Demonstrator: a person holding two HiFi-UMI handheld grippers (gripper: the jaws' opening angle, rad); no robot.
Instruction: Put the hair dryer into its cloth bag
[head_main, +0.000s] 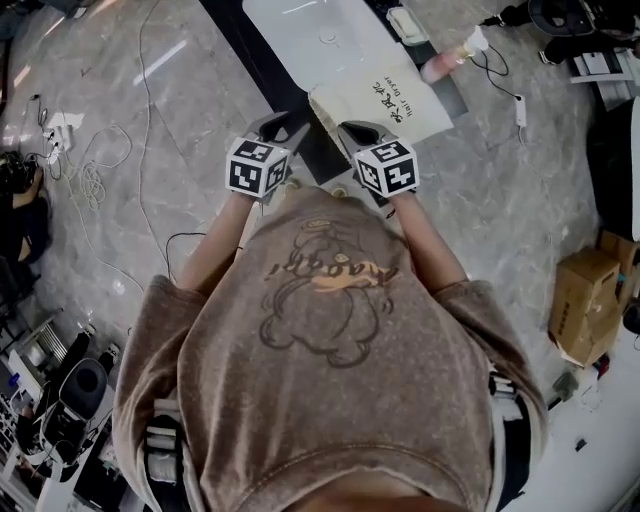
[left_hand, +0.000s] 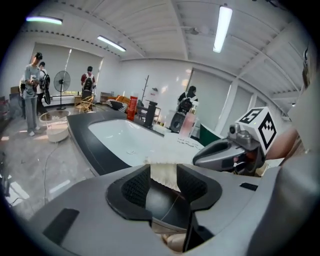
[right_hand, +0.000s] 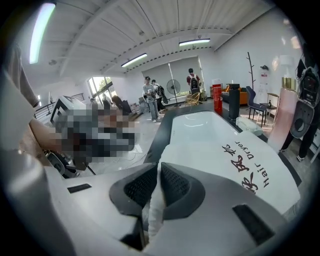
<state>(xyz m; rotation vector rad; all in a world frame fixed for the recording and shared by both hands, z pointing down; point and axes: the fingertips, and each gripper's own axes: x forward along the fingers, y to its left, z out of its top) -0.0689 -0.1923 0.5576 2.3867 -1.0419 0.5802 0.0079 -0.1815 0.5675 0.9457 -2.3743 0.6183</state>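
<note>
1. The cloth bag (head_main: 385, 100), printed "Hair Dryer", lies on the white desk (head_main: 290, 30), with its near edge toward both tongs.
2. The right tongs (right_hand: 157, 185) are pressed together and pinch the bag's near edge, with a fold of cloth between the pads.
3. The left tongs (left_hand: 163, 185) stand spread. The bag's edge shows in the gap, and neither pad presses on it.
</note>
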